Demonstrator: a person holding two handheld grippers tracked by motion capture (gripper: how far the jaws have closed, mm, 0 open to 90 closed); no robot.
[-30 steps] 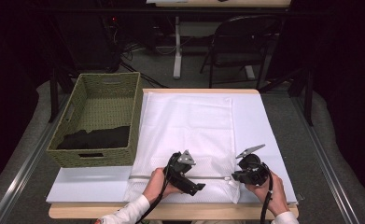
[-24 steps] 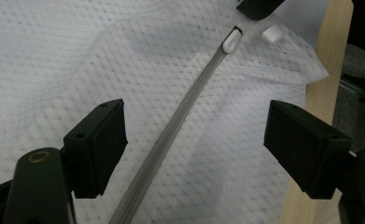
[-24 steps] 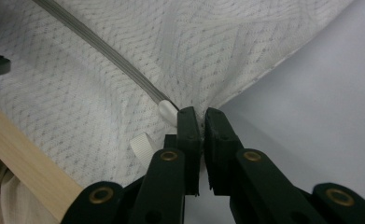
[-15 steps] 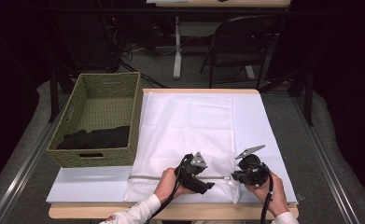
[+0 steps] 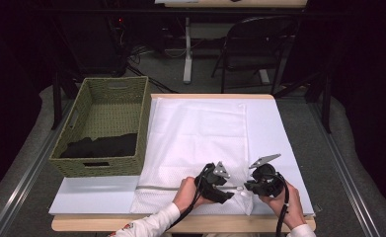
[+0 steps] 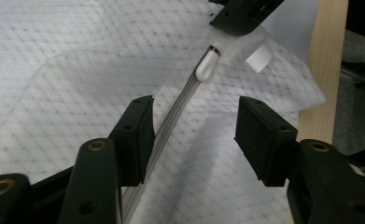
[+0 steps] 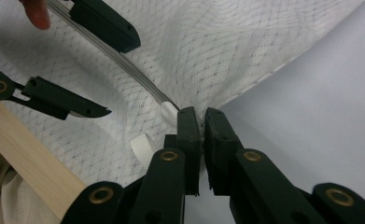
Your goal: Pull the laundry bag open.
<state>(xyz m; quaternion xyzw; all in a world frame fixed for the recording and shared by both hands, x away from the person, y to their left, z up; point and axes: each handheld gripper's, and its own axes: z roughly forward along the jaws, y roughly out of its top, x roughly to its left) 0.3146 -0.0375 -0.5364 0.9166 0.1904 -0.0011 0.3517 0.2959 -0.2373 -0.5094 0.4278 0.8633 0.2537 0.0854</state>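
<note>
The left gripper (image 6: 194,135) has its fingers (image 6: 136,135) spread wide and holding nothing; they straddle the grey zipper (image 6: 173,116) of the white mesh laundry bag (image 5: 195,138), one finger on the track, the other over bare mesh. From there the zipper's long axis runs straight ahead and away, up to the white zipper pull (image 6: 207,65), which lies just beyond the fingertips, near the bag's corner. At that corner the right gripper (image 7: 201,123) has its fingers pressed nearly together on the mesh fabric, just beside the zipper pull (image 7: 169,111), pinning the end of the bag. A small white tab (image 7: 143,145) lies close by on the mesh. In the high view the two grippers face each other along the near edge of the desk (image 5: 180,224), left gripper (image 5: 225,186) and right gripper (image 5: 247,186) almost tip to tip, with the zipper track trailing off to the left. The left is the free one and lies in line with the pull, so my judgement is that it should go forward along the track to close on it
</note>
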